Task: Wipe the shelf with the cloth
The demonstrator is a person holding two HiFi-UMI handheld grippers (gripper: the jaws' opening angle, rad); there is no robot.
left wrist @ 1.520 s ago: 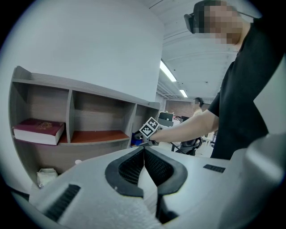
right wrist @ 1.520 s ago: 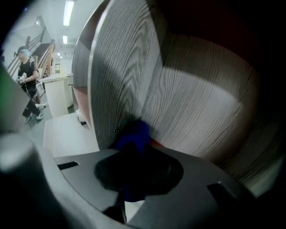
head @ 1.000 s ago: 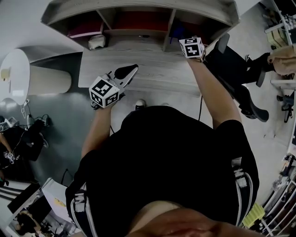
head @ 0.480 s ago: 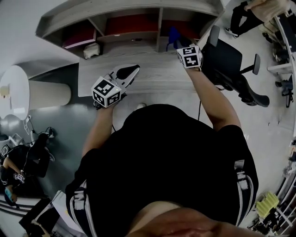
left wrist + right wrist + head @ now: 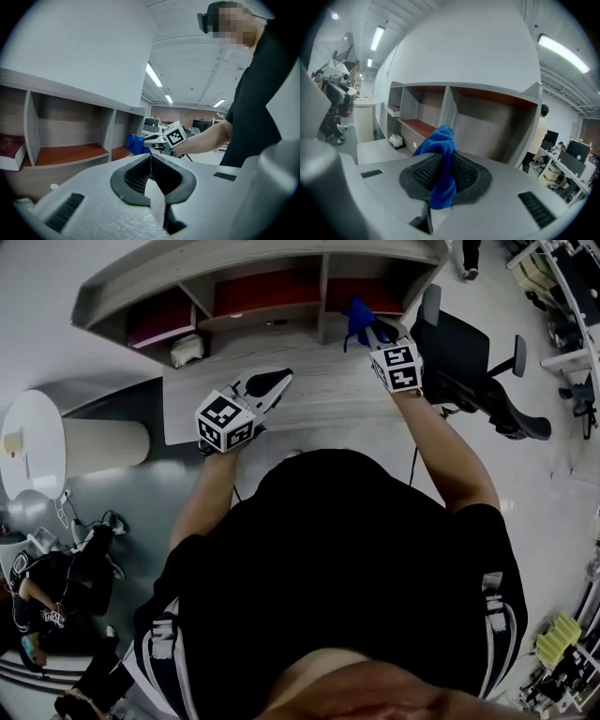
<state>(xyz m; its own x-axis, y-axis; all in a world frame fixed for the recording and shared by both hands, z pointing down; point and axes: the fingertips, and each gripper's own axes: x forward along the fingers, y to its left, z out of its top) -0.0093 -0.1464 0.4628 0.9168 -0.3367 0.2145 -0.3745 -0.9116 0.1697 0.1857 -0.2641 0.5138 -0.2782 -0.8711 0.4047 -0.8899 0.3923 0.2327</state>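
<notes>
A blue cloth (image 5: 443, 161) is pinched between the shut jaws of my right gripper (image 5: 442, 157); in the head view the cloth (image 5: 357, 316) hangs just in front of the shelf's right bay. The wooden shelf (image 5: 272, 292) has three bays with reddish-brown floors (image 5: 418, 125). Over the desk's middle, my left gripper (image 5: 274, 382) is held with its jaws shut and nothing between them (image 5: 151, 157). From the left gripper view the cloth (image 5: 137, 143) and the right gripper show near the shelf's right end.
A grey wooden desk (image 5: 319, 390) lies under the shelf. A small white object (image 5: 188, 347) sits at the desk's back left, and a book (image 5: 10, 149) lies in the left bay. A black office chair (image 5: 459, 352) stands at right, a round white table (image 5: 28, 432) at left.
My right gripper has drawn back and up from the shelf's right bay, so the blue cloth now shows in front of it. The left gripper has barely moved.
</notes>
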